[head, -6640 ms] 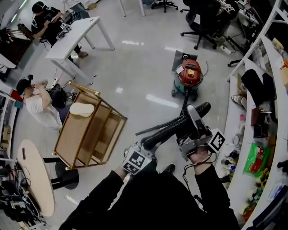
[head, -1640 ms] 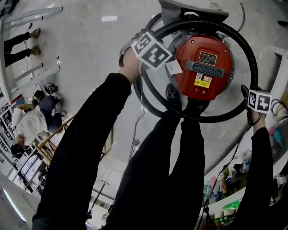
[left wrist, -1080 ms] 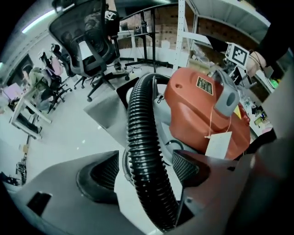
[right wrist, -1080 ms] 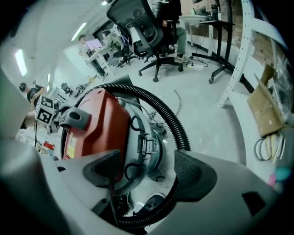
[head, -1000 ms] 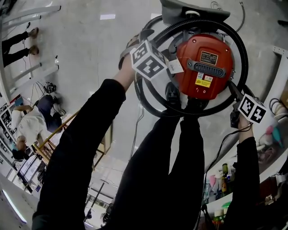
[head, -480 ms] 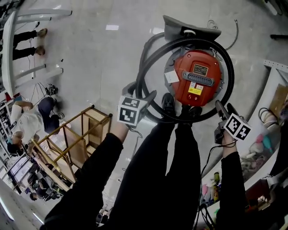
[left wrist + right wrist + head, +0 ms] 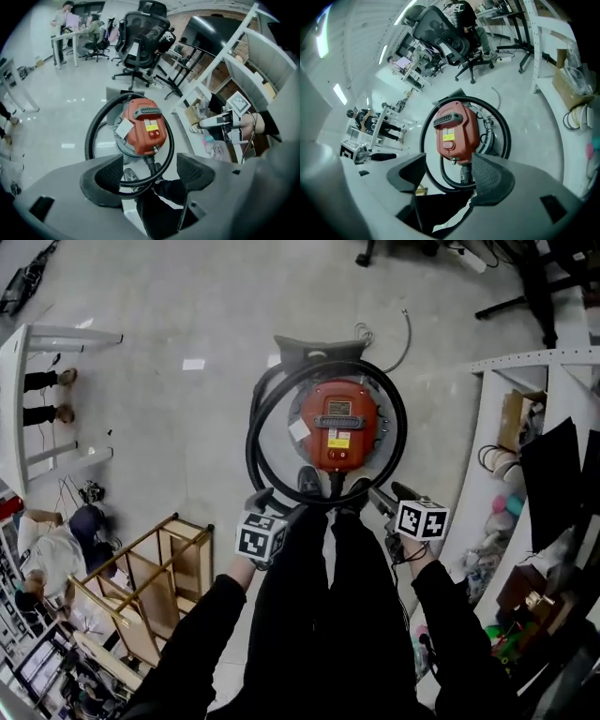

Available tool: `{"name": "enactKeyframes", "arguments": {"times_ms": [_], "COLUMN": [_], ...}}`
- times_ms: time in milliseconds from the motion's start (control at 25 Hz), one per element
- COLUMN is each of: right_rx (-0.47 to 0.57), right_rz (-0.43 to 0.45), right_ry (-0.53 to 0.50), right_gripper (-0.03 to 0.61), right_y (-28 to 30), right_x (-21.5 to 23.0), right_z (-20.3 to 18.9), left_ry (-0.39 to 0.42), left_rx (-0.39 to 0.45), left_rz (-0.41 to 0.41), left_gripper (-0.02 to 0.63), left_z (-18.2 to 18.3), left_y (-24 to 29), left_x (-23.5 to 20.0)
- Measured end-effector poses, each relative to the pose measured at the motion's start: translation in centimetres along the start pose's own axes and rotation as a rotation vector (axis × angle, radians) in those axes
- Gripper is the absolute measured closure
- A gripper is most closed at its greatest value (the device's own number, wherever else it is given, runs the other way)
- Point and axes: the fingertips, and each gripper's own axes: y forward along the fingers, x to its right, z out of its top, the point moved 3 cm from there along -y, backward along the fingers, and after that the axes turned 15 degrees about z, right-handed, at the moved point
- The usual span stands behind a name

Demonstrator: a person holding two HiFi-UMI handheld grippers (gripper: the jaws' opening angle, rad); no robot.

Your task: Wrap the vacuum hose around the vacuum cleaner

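Two tongs, both empty.

Head view: the vacuum (image 7: 339, 426) stands on the floor (image 7: 169, 352) just ahead of the person's shoes (image 7: 309, 481), red top up. The hose (image 7: 250, 442) rings it in a full loop, and a second strand doubles it on the left. The loop sits slack, apart from the body on the left and closer on the right. A grey nozzle (image 7: 314, 348) lies at the far side, against the ring. Above the near edge of the loop hang the left tongs (image 7: 277, 505) and the right tongs (image 7: 389, 498), one either side of the legs (image 7: 328, 596). Neither is on the hose.

Left gripper view: the jaws stand wide with nothing between them. Vacuum and hose show well beyond, down on the floor.

Right gripper view: the jaws are wide too, though they have just been closing a little. Nothing is between them; only the vacuum and the near bend of hose show, well below.

Judgement: the wrap looks as good as done, and the step in hand reads as release, with both tongs clear. The doubtful part is the slack left side. A next move, if any, calls for going back down and closing on the loose left strand. The tongs would then snug it to the body without pulling the rest of the ring off.
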Motion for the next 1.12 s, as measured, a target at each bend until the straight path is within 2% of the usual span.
{"name": "enactKeyframes", "arguments": {"times_ms": [160, 240, 400, 480, 600, 800, 880, 920, 1000, 1120], "right_rx": [-0.076, -0.083, -0.078, -0.061, -0.036, 0.038, 0.062, 0.067, 0.06, 0.043], "right_rz": [0.078, 0.099, 0.136, 0.145, 0.158, 0.19, 0.21, 0.226, 0.251, 0.243], "right_ry": [-0.056, -0.09, -0.137, -0.157, -0.183, -0.196, -0.185, -0.181, -0.182, -0.209], "right_gripper": [0.357, 0.381, 0.405, 0.415, 0.444, 0.508, 0.519, 0.527, 0.54, 0.546], "right_y": [-1.3, -2.1, -5.2, -7.5, -10.6, -14.0, -14.8, -15.0, -15.2, -15.4], "right_x": [-4.0, -6.0, -10.6, -12.1, -13.4, -14.0, -14.1, -14.4, -14.7, -14.7], "right_z": [-0.8, -0.9, -1.3, -1.4, -2.1, -2.1, -2.6, -2.8, -3.1, -3.5], "left_ry": [0.174, 0.222, 0.209, 0.24, 0.27, 0.22, 0.21, 0.212, 0.211, 0.196], "left_rx": [-0.026, -0.011, 0.018, 0.048, 0.11, 0.22, 0.247, 0.255, 0.258, 0.252], "left_rz": [-0.059, -0.076, -0.073, -0.074, -0.051, 0.034, 0.073, 0.094, 0.122, 0.109], "left_gripper": [0.245, 0.247, 0.263, 0.287, 0.359, 0.476, 0.553, 0.569, 0.577, 0.577], "left_z": [-0.9, -0.7, -0.9, -0.5, 0.6, 3.7, 3.7, 3.3, 2.4, 1.3], "left_y": [-4.2, -6.3, -11.4, -13.7, -16.8, -20.1, -21.1, -21.6, -22.2, -22.6], "left_x": [4.3, 5.8, 9.0, 10.8, 12.4, 11.0, 10.3, 10.0, 10.0, 10.8]}}
